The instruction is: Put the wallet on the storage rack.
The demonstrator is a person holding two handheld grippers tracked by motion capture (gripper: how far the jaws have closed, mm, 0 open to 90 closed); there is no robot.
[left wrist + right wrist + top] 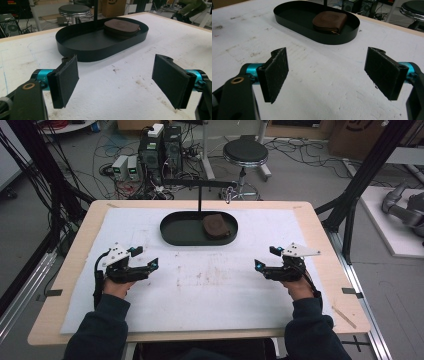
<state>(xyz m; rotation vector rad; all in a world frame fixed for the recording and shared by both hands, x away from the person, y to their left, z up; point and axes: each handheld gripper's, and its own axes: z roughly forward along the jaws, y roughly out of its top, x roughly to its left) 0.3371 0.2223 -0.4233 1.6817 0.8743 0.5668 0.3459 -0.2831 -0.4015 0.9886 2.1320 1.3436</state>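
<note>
- While both tools idle over the white mat, the brown pouch [216, 225] lies flat in the right half of the black oval tray [172, 232], at the far middle of the table [320, 245], well apart from both.
- Left hand-held gripper [154, 263]: jaws spread wide, nothing between the pads [65, 80]. Right hand-held gripper [259, 265]: same, wide and empty.
- Pouch looks like soft leather or similar (stitched edge, rounded corners), so I'd expect it light, floppy, fairly grippy, not fragile.
- It sits low, below the tray wall, with its right end close to the curved rim. A sideways pinch there looks cramped.
- Best hold, I think: come from above on the edge facing the tray's open left half, one pad under the lip if it lifts, or pinch across the short width.
- A small metal bit [334, 32] shows at the near corner in the right gripper view, possibly a zip pull; too small to rely on.
- Thin post [200, 200] stands in the tray just left of the pouch; keep clear.
</note>
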